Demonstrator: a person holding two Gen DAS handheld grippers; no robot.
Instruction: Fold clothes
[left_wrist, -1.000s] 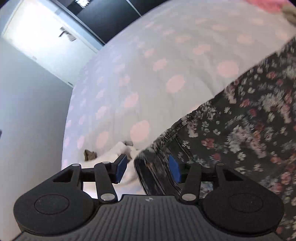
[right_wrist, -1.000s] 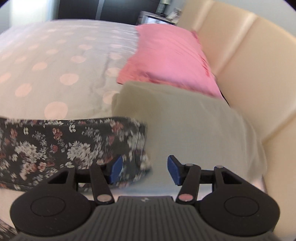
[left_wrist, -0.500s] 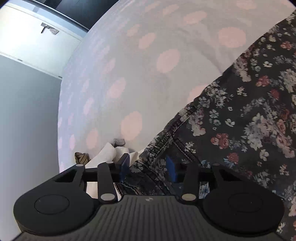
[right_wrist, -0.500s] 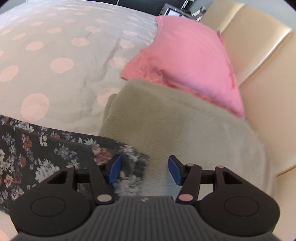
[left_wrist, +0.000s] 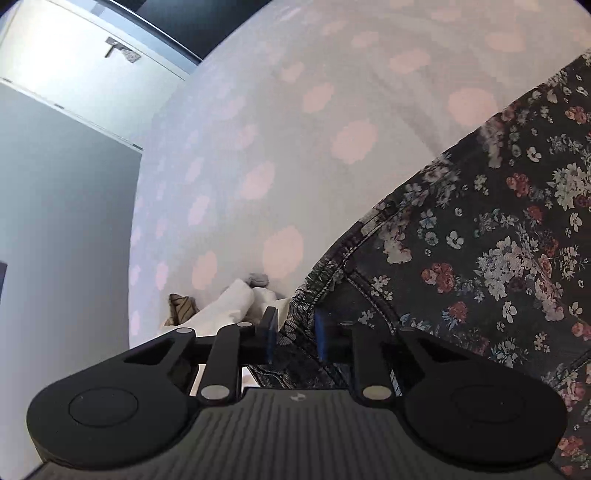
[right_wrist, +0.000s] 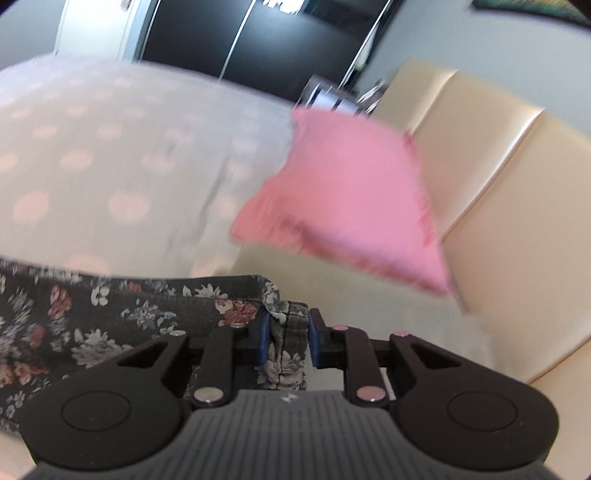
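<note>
A dark floral garment (left_wrist: 480, 240) lies spread over the polka-dot bedspread (left_wrist: 277, 129), filling the right side of the left wrist view. My left gripper (left_wrist: 295, 336) is shut on its stitched edge, fabric bunched between the blue pads. In the right wrist view the same floral garment (right_wrist: 110, 321) stretches leftward from my right gripper (right_wrist: 286, 338), which is shut on its hemmed corner, a fold of cloth hanging between the fingers.
A pink pillow (right_wrist: 351, 206) lies by the cream padded headboard (right_wrist: 498, 184), with an olive blanket (right_wrist: 369, 306) under it. White and striped clothes (left_wrist: 221, 306) are heaped near the bed's edge. A grey wall (left_wrist: 55, 221) and dark wardrobe doors (right_wrist: 240, 40) stand behind.
Both grippers went from open beside the garment to shut on its edges. The right gripper has tilted upward with the corner held, and the view is blurred by motion.
</note>
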